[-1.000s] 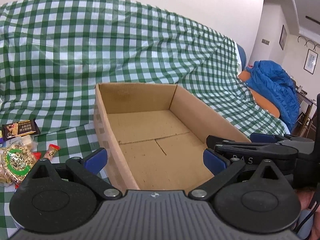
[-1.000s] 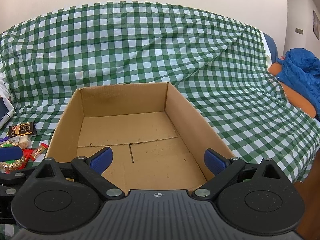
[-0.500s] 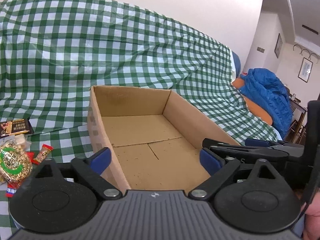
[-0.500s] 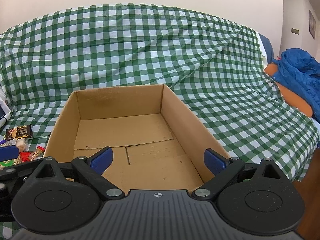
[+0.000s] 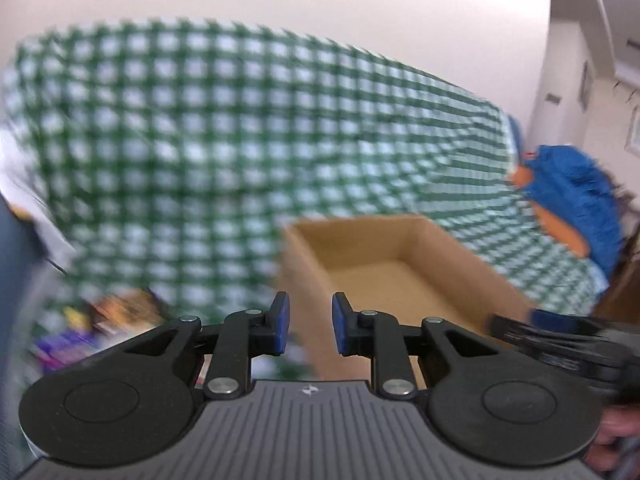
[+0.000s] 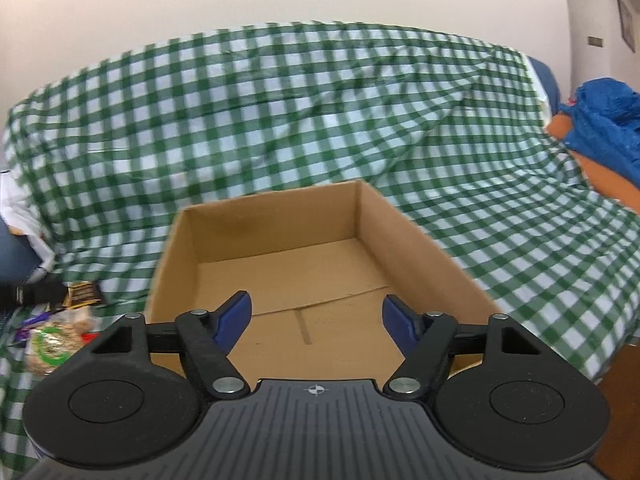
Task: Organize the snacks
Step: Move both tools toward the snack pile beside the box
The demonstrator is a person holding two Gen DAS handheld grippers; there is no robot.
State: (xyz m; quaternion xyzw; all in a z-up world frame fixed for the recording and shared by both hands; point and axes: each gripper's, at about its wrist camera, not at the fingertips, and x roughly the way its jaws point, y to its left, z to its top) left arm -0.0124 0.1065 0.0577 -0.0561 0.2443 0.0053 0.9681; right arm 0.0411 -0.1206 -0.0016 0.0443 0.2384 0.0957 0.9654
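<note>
An empty brown cardboard box (image 6: 288, 268) lies on the green checked cloth (image 6: 280, 100). My right gripper (image 6: 316, 316) hovers over the box's near end; its jaws are closing with nothing between them. In the blurred left wrist view the box (image 5: 384, 268) sits to the right, and my left gripper (image 5: 307, 322) is off its left wall, jaws closing to a narrow gap that holds nothing. Snacks lie left of the box: a bag of nuts with a green label (image 6: 50, 344), a dark bar packet (image 6: 82, 294), and blurred packets (image 5: 116, 312). The right gripper's finger (image 5: 552, 340) shows at the right.
A blue jacket (image 6: 604, 120) lies on an orange cushion (image 6: 608, 184) at the far right. White cloth (image 6: 16, 200) sits at the left edge. The checked cloth rises behind the box. Wooden floor (image 6: 620, 400) shows at the lower right.
The left gripper has swung left and up away from the box, and its jaws have narrowed from wide to a small gap. The right gripper's jaws have also come closer together.
</note>
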